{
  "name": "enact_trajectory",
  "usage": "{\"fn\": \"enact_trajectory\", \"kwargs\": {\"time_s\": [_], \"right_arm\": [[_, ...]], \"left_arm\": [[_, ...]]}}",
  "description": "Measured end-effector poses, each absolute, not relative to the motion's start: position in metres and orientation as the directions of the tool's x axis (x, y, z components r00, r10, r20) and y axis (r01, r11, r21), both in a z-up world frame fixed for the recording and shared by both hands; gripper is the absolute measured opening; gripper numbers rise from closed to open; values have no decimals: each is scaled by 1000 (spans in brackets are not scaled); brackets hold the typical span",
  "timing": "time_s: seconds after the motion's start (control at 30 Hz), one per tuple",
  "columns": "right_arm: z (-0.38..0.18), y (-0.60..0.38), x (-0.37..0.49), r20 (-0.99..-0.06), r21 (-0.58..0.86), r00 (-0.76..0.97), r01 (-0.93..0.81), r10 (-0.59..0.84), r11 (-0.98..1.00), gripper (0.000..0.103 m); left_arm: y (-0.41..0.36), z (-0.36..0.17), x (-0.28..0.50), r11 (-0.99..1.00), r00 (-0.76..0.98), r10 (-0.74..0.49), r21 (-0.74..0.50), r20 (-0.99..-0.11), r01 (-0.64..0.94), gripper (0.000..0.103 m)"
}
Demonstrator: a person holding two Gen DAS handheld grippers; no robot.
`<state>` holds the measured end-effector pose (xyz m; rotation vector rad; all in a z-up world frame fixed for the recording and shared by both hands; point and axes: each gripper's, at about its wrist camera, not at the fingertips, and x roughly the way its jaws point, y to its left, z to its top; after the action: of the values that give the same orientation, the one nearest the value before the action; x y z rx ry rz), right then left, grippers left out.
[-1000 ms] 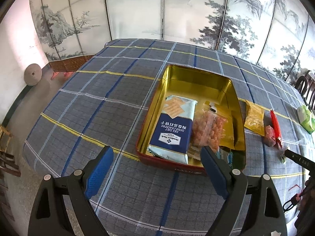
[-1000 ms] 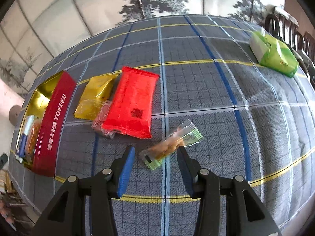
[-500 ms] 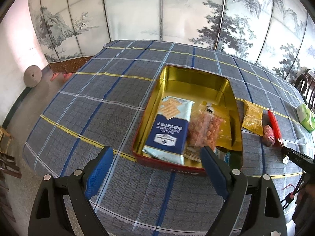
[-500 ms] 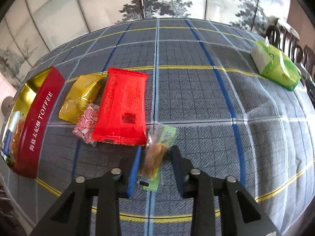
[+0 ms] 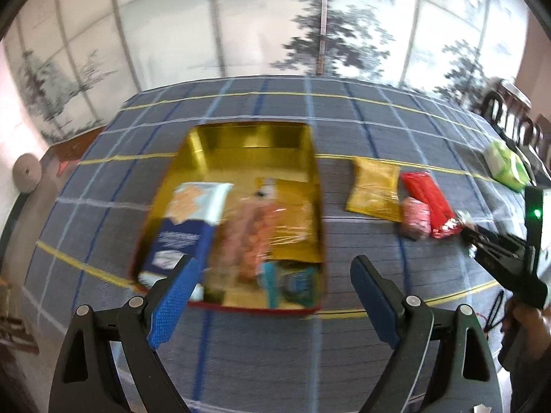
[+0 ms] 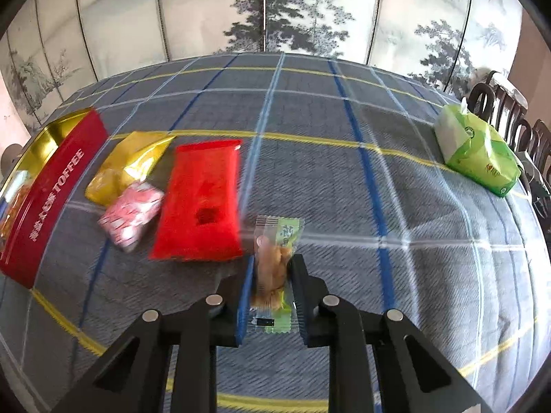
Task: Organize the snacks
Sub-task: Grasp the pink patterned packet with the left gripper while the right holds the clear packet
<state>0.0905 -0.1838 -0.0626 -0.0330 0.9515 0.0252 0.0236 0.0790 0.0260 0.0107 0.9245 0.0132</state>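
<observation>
My right gripper [image 6: 271,275] is shut on a small clear and green snack packet [image 6: 275,258], held just above the cloth. Left of it lie a red packet [image 6: 201,203], a pink packet [image 6: 132,215] and a gold packet [image 6: 127,168]. The red toffee tin [image 6: 44,196] stands at the far left. In the left wrist view the open tin [image 5: 310,158] holds a blue cracker pack [image 5: 182,223], an orange candy bag [image 5: 251,234] and other snacks. My left gripper [image 5: 273,285] is open and empty above the tin's near edge. The right gripper [image 5: 463,229] shows there too.
A green tissue pack [image 6: 478,153] lies at the table's far right, near dark chairs [image 6: 509,117]. A painted folding screen [image 6: 275,10] stands behind the table. The blue checked tablecloth [image 6: 344,120] covers the whole table.
My right gripper closed on the green snack packet, which turned in line with the fingers. My left gripper swung right, and the tin now sits left of centre.
</observation>
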Motion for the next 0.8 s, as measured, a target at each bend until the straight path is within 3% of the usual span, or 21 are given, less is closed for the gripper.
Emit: {"fn": "enact_trajectory", "kwargs": {"time_s": [0.3,0.63,0.8], "right_arm": [[-66,-215,119,-783,-34,622,-69,17,997,22],[-68,-240,133,-770,-45,638,-80,16,996,22],[-69,-247,128,-771,-31,637,-74,23,997,21]], "left_arm": [[22,7,50,994,570,-59,2,-819,106,87],[-19,-16,73,983,523,-91,7,-847,183,70],[-33,-23,79,979,507,-124,-20,-853,204,67]]}}
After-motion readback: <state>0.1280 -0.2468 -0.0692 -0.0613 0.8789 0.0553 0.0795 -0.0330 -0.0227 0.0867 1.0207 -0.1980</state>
